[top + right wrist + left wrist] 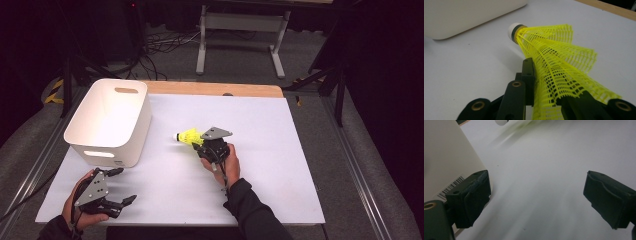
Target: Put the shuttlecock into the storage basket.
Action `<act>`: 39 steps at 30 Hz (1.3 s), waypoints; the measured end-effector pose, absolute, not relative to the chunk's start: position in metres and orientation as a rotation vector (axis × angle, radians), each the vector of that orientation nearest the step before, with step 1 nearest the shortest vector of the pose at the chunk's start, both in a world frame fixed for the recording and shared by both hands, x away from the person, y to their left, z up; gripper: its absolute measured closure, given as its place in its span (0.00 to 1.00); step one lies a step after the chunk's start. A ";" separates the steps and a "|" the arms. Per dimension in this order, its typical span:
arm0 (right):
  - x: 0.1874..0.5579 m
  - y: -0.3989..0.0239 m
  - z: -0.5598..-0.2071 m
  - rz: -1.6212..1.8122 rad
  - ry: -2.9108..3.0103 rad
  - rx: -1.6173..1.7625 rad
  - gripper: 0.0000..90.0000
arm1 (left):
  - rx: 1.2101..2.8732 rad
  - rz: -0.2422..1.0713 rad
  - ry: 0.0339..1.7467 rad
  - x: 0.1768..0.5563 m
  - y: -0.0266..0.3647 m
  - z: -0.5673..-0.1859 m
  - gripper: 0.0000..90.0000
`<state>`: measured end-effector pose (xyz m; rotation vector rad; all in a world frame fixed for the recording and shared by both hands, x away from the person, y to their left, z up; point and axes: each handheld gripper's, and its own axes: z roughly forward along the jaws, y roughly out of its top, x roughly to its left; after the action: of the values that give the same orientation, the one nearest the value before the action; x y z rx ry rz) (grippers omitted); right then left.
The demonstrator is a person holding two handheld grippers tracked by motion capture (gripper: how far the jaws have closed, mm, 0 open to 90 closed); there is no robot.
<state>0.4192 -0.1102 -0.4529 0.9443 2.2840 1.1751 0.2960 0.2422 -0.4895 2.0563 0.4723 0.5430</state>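
Right tool (pixel 198 145) was clamped on the yellow mesh skirt of the shuttlecock (pixel 188 137), mid-desk, just right of the white bin (pixel 107 121), cork end pointing left toward it. Skirt (pixel 559 75) looked squashed flat between the jaws, grip near the wide end only. Left tool (pixel 120 186) sat near the left front corner of the desk (pixel 280 165), jaws wide apart, nothing in them. Risks, as a guess: soft mesh could slip or spring out on a fast swing; squeezing harder could bend the skirt; a low carry could knock the cork on the bin rim.
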 end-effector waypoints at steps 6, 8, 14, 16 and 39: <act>0.405 -0.117 -0.446 1.175 2.320 0.849 0.88 | 2.043 0.546 0.486 0.297 0.247 -0.488 0.09; 0.400 -0.120 -0.445 1.169 2.331 0.814 0.88 | 2.044 0.545 0.486 0.298 0.247 -0.488 0.09; 0.386 -0.131 -0.439 1.194 2.345 0.770 0.88 | 2.048 0.547 0.482 0.297 0.246 -0.489 0.09; 0.382 -0.133 -0.437 1.202 2.345 0.760 0.88 | 2.049 0.546 0.485 0.298 0.246 -0.489 0.09; 0.348 -0.139 -0.430 1.152 2.396 0.607 0.88 | 2.066 0.521 0.461 0.297 0.238 -0.490 0.10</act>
<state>0.3485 -0.1394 -0.4298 0.6066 2.3958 1.1516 0.2974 0.2376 -0.4902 2.0664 0.4608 0.5212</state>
